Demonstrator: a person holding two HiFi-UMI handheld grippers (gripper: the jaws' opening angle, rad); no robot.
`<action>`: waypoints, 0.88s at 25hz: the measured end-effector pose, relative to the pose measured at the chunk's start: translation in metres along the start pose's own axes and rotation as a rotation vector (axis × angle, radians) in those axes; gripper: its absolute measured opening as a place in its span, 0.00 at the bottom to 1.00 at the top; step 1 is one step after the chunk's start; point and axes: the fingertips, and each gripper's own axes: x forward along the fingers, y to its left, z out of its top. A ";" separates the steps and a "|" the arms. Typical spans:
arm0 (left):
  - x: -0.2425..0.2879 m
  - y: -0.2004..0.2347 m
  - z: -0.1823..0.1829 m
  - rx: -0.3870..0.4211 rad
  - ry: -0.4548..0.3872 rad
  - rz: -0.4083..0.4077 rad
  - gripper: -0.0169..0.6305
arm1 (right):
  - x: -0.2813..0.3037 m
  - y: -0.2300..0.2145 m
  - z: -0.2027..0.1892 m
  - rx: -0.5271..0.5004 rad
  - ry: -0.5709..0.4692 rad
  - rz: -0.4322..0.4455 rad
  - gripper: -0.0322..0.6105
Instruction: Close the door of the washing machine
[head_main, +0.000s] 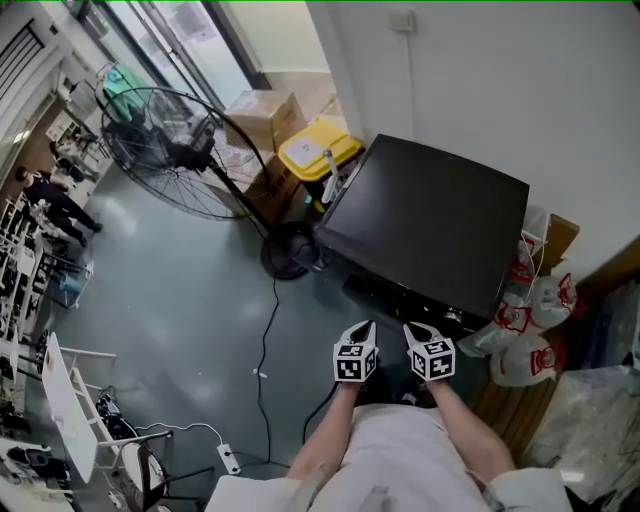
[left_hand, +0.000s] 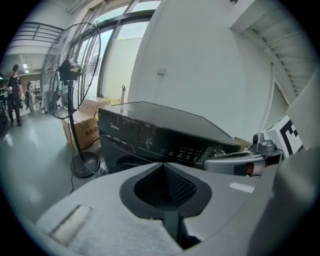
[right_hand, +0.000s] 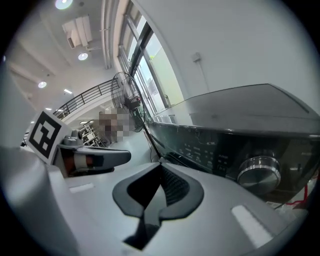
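We face the black washing machine against the wall; its door, on the front below the control panel, is hidden, shut or ajar we cannot tell. A pedestal fan crowds one side, plastic bags the other. The left gripper and right gripper hang side by side before it, fingers pressed together on nothing, fit for pushing, we judge.
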 end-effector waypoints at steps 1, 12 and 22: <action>0.001 0.002 0.000 0.002 0.005 0.008 0.04 | 0.000 -0.001 0.001 -0.002 0.002 0.001 0.05; -0.002 0.009 -0.007 -0.024 0.011 0.041 0.04 | -0.009 -0.012 0.000 -0.048 0.011 -0.002 0.05; -0.008 0.012 -0.011 -0.041 0.005 0.054 0.04 | -0.013 -0.013 -0.008 -0.055 0.021 -0.002 0.05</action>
